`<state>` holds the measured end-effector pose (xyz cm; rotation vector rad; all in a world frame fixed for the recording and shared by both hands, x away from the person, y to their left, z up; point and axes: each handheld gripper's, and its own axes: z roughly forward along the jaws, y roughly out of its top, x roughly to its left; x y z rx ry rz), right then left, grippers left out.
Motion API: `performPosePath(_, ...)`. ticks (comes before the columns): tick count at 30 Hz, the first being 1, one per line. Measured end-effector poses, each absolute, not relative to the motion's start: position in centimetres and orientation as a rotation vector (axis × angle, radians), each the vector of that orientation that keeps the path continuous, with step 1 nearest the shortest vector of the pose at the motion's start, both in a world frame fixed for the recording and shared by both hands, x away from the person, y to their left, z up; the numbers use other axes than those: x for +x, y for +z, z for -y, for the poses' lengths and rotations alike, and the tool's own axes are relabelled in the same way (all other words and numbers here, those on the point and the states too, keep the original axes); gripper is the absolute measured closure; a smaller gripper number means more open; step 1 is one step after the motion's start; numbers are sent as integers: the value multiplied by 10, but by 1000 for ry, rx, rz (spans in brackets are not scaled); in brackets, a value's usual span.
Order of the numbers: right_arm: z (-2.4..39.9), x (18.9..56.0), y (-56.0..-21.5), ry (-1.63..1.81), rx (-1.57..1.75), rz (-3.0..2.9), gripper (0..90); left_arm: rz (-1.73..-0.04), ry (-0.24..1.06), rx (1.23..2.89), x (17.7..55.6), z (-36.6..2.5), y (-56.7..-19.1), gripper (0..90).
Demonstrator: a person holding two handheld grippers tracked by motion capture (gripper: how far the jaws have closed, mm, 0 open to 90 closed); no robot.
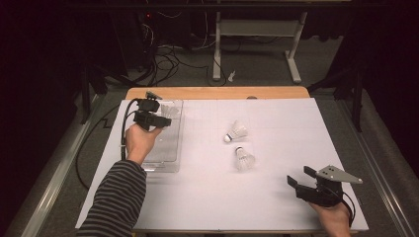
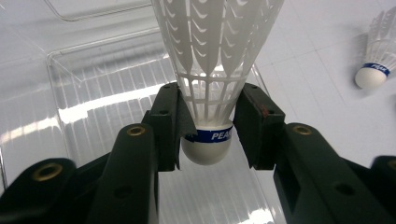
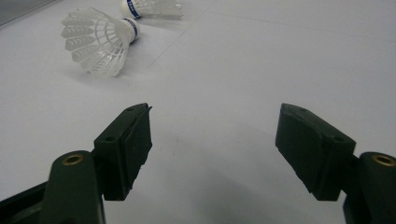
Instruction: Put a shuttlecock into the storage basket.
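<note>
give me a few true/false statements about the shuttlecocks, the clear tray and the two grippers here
1. The left gripper is clamped on a shuttlecock near its cork base. True.
2. The held shuttlecock hangs over the clear plastic tray. True.
3. The right gripper holds a shuttlecock too. False: its jaws stand wide open with nothing between them, near the table's front right corner.
4. Three loose shuttlecocks lie on the white table. False: two do, the farther shuttlecock and the nearer shuttlecock, close together around the middle.
5. Each loose shuttlecock has a blue band around its cork. True.
</note>
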<state>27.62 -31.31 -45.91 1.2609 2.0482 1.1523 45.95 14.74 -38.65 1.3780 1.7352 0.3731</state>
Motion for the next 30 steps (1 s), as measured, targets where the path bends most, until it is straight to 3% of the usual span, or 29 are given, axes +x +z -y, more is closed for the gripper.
performPosePath(30,313,277,-460,1152,1261,-2054,274,-1817,396,1437,481,-142,-418,619)
